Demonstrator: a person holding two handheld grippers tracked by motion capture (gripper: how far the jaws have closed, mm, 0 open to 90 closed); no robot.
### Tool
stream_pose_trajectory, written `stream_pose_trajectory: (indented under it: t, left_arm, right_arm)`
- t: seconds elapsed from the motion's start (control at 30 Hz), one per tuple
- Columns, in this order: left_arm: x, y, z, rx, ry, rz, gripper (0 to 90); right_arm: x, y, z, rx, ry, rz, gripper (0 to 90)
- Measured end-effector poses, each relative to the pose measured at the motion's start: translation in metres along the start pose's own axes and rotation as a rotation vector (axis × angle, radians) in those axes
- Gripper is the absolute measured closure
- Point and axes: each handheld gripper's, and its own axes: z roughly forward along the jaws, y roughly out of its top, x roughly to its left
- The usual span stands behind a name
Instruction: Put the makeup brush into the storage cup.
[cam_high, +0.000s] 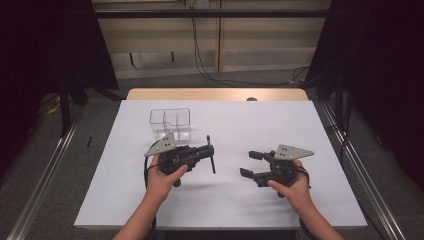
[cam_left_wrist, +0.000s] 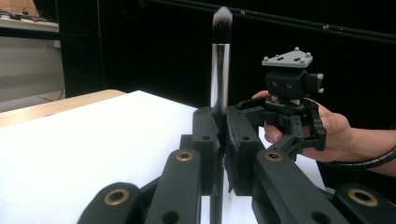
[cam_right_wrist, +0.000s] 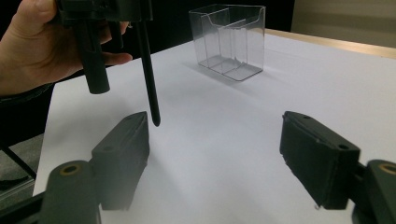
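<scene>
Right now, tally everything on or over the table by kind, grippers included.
Grippers: 2, the left gripper and the right gripper
Makeup brush: 1
Clear plastic organizer: 1
Total: 4

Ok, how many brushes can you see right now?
1: the brush clamped in the left gripper, held above the table. The clear holder looks empty.

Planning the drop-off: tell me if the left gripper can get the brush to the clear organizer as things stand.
Probably yes. The left gripper is shut on the brush, the clear organizer stands open-topped just beyond it, and bare white table lies between; the right gripper is open, off to the side.
</scene>
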Motion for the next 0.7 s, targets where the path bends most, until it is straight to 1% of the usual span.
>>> stream_pose_trajectory:
  t: [0.23, 0.43, 0.7]
  left_arm:
    - [0.0, 0.001, -0.003, -0.002, 0.003, 0.004, 83.8]
    - [0.001, 0.002, -0.005, -0.006, 0.009, 0.004, 83.8]
    - [0.001, 0.003, -0.008, -0.005, 0.014, 0.007, 83.9]
  right_arm:
    - [-0.005, -0.003, -0.009, 0.002, -0.028, -0.006, 14.6]
    - [-0.008, -0.005, -0.018, 0.0, -0.047, -0.007, 11.2]
    - [-0.011, -0.006, -0.026, -0.003, -0.053, -0.011, 7.6]
